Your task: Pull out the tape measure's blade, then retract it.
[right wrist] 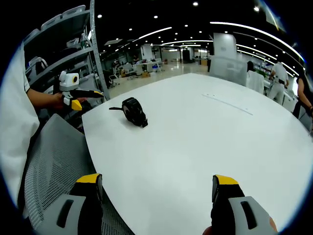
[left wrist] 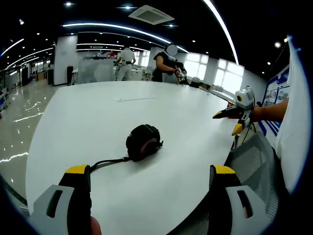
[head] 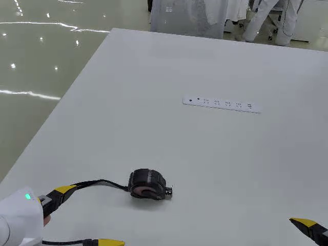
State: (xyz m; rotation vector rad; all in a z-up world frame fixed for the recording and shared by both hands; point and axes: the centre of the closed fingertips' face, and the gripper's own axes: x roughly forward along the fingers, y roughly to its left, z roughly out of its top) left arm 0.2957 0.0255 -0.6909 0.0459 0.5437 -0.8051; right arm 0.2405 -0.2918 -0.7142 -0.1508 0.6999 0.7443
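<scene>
worktop (head: pixel 215 154): white and broad, carrying the things below.
tape measure (head: pixel 148 185): black case with a reddish side face, lying on the worktop near the person's edge, toward the left; nothing holds it.
blade hook (head: pixel 169 192): small metal tab sitting right at the case mouth, pointing right in the head view; the blade is wound in.
left hand-held gripper (left wrist: pixel 150 171): jaws spread wide with nothing between them, low at the worktop's near edge; the tape measure is just ahead of it and apart from both jaws.
right hand-held gripper (right wrist: pixel 156 179): jaws spread wide, clasping nothing, off the near right edge of the worktop and well apart from the tape measure.
strap (head: pixel 96 183): black cord running left from the case toward one yellow tip of the left hand-held gripper; it seems to reach that tip, but contact is hard to tell.
power strip (head: pixel 221 103): white, flat, farther back on the worktop, well apart from the tape measure.
chair (right wrist: pixel 54 161): grey mesh, beside the near edge.
</scene>
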